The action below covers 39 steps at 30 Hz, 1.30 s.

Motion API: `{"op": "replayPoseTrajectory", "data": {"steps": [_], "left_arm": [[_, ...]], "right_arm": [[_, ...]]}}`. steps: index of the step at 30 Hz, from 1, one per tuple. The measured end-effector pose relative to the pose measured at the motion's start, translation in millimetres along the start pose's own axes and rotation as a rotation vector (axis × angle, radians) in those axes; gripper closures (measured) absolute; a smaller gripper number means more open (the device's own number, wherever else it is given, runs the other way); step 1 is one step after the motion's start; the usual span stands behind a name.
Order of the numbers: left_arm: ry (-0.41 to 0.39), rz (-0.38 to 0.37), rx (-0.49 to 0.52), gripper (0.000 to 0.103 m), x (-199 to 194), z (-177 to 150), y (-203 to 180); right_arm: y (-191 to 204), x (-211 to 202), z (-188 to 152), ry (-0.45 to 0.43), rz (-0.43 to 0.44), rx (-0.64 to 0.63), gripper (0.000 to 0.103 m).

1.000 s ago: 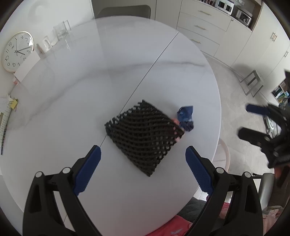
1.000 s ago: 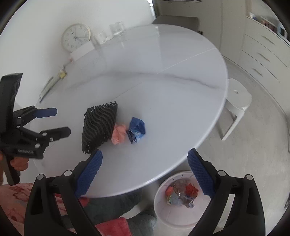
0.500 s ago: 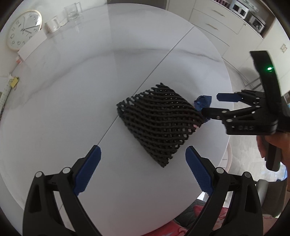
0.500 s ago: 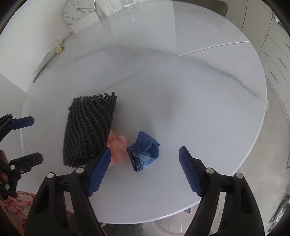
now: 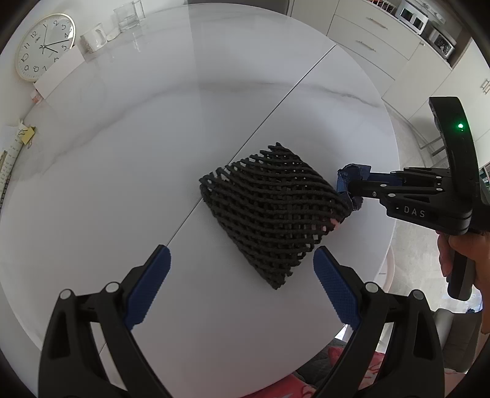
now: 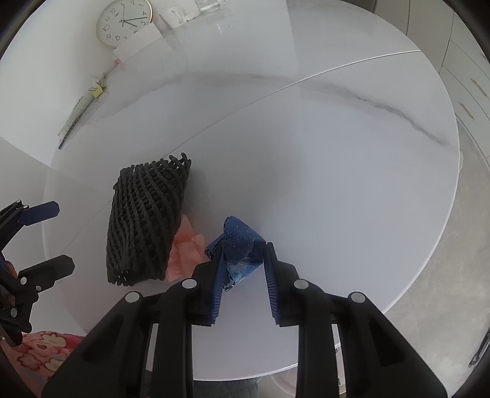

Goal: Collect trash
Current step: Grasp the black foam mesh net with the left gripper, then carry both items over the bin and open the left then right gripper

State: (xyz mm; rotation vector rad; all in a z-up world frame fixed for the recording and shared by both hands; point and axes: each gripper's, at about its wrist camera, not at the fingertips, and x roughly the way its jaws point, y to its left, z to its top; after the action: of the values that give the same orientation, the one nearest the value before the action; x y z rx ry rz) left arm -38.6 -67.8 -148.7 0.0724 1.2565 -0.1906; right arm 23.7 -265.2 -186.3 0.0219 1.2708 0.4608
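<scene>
White marble table carries everything; black foam netting is the landmark, its long axis running from the near edge toward the clock. Just right of the netting, touching it, lies pink paper; right of that, a blue wrapper, peak pointing away. Right gripper clamps the wrapper: the pick-up step. Next, lift clear, I judge. Left gripper hovers spread wide before the netting.

Both wrist views look steeply down at close range, sharing the table and black mesh.
</scene>
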Motion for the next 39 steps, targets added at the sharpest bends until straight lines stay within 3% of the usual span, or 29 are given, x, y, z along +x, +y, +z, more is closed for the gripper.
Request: {"op": "replayPoseTrajectory", "data": {"steps": [6,15,18,23,30,31,37,39], "left_arm": [[-0.007,0.005,0.014,0.013,-2,4,-9],[-0.025,-0.017,0.043,0.013,3,18,-35],[0.022,-0.004,-0.026,0.013,19,32,-39],[0.114,0.036,-0.245,0.015,48,73,-40],[0.315,0.104,-0.251,0.035,92,95,-55],[0.345,0.111,-0.261,0.046,97,94,-55],[0.357,0.061,-0.253,0.082,97,91,-55],[0.345,0.036,-0.257,0.084,92,91,-53]], "right_arm": [[-9,-18,-9,-0.038,-0.004,0.012,0.078],[-32,-77,-65,-0.099,-0.064,0.09,0.077],[-33,-91,-82,-0.109,-0.088,0.11,0.077],[-40,-104,-104,-0.131,-0.082,0.151,0.077],[-42,-106,-117,-0.156,-0.057,0.179,0.077],[-42,-106,-118,-0.161,-0.054,0.181,0.077],[-43,-108,-120,-0.176,-0.043,0.192,0.077],[-45,-108,-121,-0.176,-0.04,0.194,0.077]]}}
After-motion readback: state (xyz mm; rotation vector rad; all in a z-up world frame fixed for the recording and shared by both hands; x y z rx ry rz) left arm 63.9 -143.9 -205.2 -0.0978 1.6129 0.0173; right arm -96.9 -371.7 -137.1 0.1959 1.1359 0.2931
